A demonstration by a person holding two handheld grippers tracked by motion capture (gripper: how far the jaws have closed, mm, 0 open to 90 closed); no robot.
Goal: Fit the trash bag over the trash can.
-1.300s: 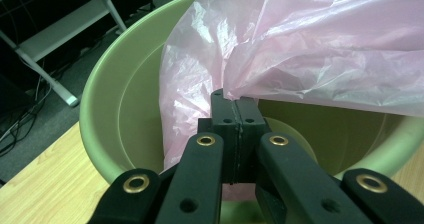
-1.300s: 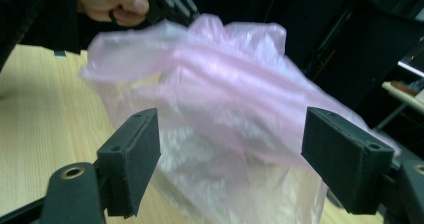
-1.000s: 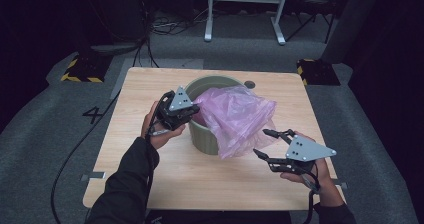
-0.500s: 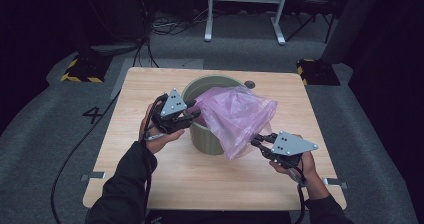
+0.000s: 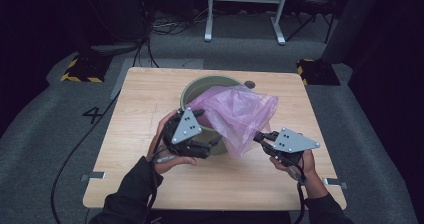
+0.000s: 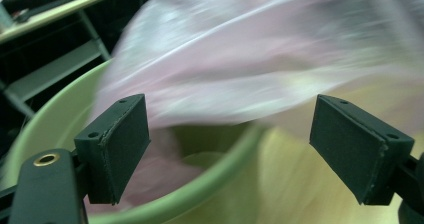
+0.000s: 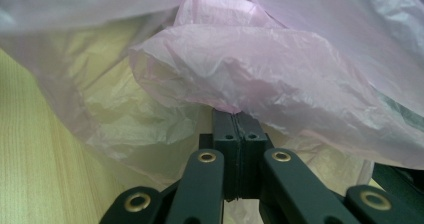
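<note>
While the right gripper (image 7: 239, 129) pinches the pink plastic bag (image 5: 237, 115) tight, the left gripper (image 6: 230, 149) has just been opening, empty, above the green bucket's (image 6: 60, 129) rim.

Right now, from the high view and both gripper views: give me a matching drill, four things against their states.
Things:
1. left gripper
2. right gripper
3. bag
4. bucket

States:
A. green, stands on the table, partly covered by plastic
B. jaws shut, pinching thin plastic
C. pink, see-through, draped over a rim and hanging down toward the wood
D. jaws apart, nothing between the pads, at the near rim

Pairs: 1-D, 2-B, 3-C, 4-A
</note>
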